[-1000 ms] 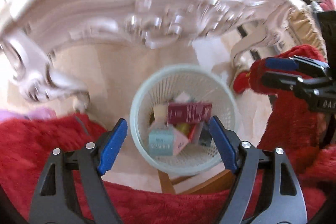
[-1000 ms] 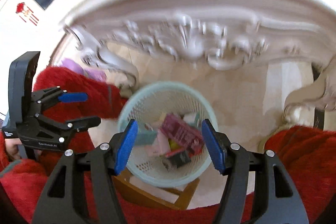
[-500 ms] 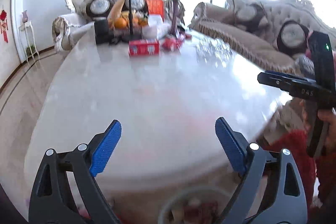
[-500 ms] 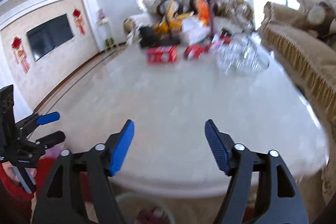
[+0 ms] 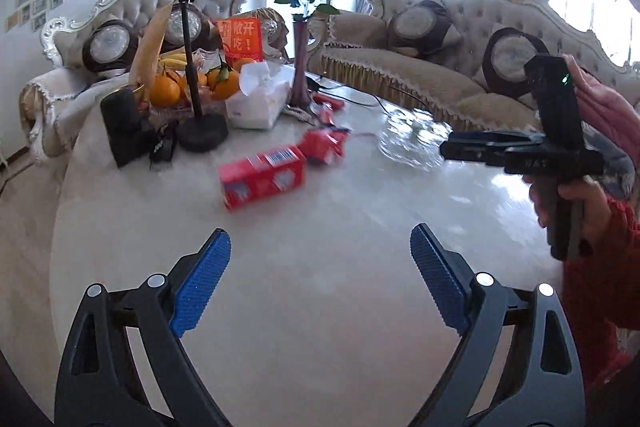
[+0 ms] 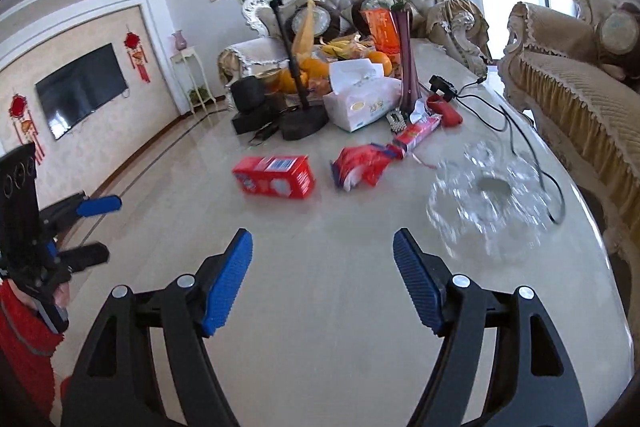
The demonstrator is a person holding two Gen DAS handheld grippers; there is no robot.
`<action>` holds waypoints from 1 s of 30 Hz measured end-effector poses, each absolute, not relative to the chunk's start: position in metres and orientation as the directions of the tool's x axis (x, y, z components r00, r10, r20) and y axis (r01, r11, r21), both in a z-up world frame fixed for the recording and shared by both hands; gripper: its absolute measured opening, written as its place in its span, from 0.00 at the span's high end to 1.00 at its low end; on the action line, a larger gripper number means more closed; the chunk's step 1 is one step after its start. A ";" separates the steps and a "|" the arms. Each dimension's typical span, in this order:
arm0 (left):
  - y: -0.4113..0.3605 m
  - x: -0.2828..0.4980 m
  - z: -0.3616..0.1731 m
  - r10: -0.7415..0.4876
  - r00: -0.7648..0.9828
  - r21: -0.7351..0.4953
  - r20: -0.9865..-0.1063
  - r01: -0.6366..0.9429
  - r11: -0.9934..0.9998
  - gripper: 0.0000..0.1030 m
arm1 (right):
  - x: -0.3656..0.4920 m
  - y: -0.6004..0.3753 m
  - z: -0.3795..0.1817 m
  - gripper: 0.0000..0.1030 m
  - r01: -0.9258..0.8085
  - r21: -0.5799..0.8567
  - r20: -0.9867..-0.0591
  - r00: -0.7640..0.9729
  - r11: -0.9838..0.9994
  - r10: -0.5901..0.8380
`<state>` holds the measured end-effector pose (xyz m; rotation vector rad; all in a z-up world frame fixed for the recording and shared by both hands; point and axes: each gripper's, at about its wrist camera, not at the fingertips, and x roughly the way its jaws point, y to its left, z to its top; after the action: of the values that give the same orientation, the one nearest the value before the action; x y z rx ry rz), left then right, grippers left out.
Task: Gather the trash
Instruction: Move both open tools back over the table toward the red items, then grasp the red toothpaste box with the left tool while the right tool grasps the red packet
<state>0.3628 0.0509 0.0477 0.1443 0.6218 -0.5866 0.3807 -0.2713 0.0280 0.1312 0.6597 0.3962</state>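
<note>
Both grippers, left gripper point(image 5: 320, 271) and right gripper point(image 6: 322, 269), spread wide, empty, over the marble table point(image 6: 320, 347). Red carton point(image 6: 275, 182) and torn red wrapper point(image 6: 362, 169) lie mid-table, well ahead. Suggest approaching low, straddling the carton's short sides.

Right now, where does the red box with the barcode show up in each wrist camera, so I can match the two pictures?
Left wrist view: the red box lies on the table, left of centre, beyond the open left gripper.
Right wrist view: it lies on the table, left of centre, beyond the open right gripper.
Shared landmark: the vase of red roses stands behind it in both.
</note>
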 end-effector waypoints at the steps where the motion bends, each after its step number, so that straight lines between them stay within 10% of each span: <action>1: 0.052 0.384 0.046 -0.479 0.650 -0.046 -0.590 0.565 0.824 0.14 | 0.392 -0.269 0.026 0.33 -0.298 0.239 -0.578 0.721 0.924 0.382; 30: -0.027 0.567 -0.028 -0.339 0.350 0.055 -0.873 0.762 0.645 0.14 | 0.522 -0.247 -0.014 0.33 -0.208 0.116 -0.638 0.734 0.971 0.234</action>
<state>0.5670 -0.0265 -0.0276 0.5056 0.9698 -0.7533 0.5222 -0.2471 -0.0141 0.0376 0.7059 0.2432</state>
